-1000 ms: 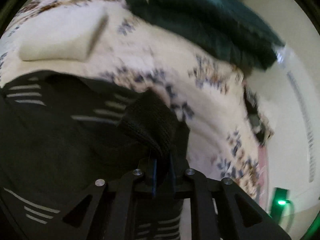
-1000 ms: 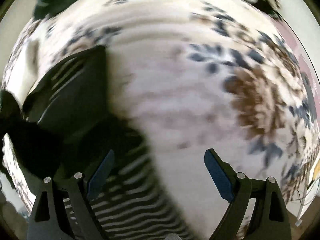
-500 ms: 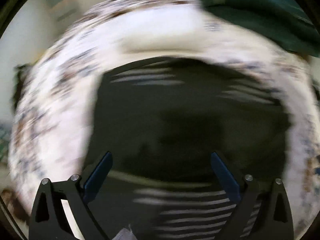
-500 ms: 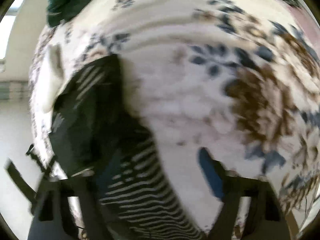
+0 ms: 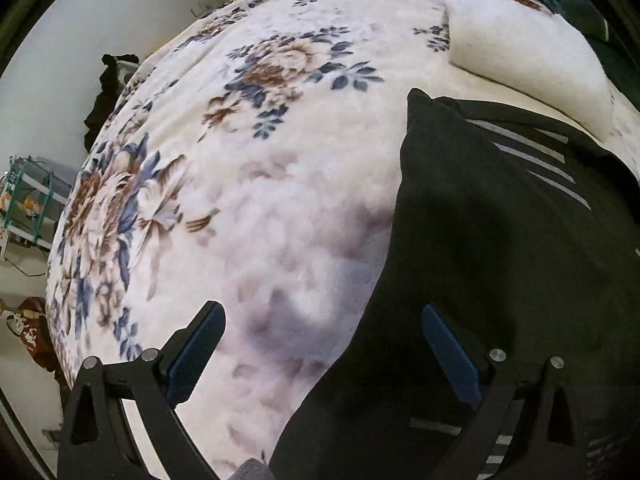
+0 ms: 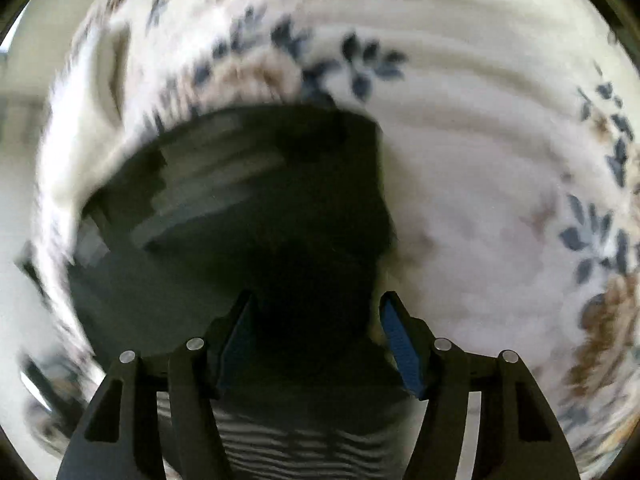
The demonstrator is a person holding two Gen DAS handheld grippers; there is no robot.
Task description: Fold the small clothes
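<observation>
The left hand-held gripper (image 5: 322, 354) is showing a matte black frame: two broad angular arms, each pierced by a triangular cut-out and each carrying a pair of round silver screw heads near its top. Its fingers (image 5: 196, 354) are ending in flat, dark blue pads facing inward. The right hand-held gripper (image 6: 318, 344) is showing the same build: black angular arms with triangular openings, four silver screw heads in a row, and ribbed blue pads (image 6: 400, 346) lining the inner faces of the fingers.

Open floral blanket (image 5: 280, 208) left of black garment (image 5: 520, 260); cream folded piece (image 5: 520, 52) blocks beyond it, seemingly touching.
</observation>
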